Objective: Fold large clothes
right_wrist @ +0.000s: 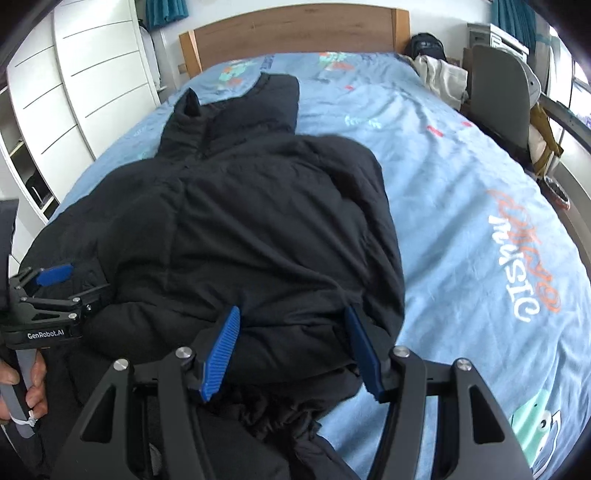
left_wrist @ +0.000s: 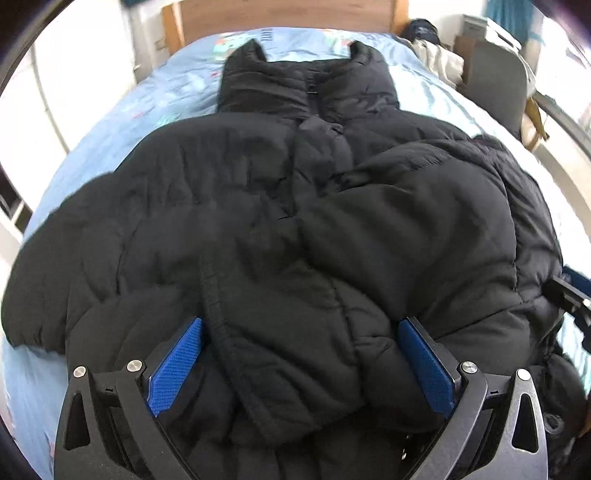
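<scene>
A large black puffer jacket (left_wrist: 295, 206) lies on the bed, collar toward the headboard, with both sleeves folded in over its front. It also shows in the right wrist view (right_wrist: 258, 229). My left gripper (left_wrist: 301, 332) is open, its blue pads on either side of a thick fold of the jacket's lower part. My right gripper (right_wrist: 291, 321) is open, its pads straddling the jacket's bottom right edge. The left gripper also shows at the left of the right wrist view (right_wrist: 70, 284), held by a hand.
The bed has a light blue printed sheet (right_wrist: 480, 206) and a wooden headboard (right_wrist: 295, 33). A white wardrobe (right_wrist: 74, 85) stands left. A grey chair (right_wrist: 498, 92) and piled clothes (right_wrist: 439, 74) stand right of the bed.
</scene>
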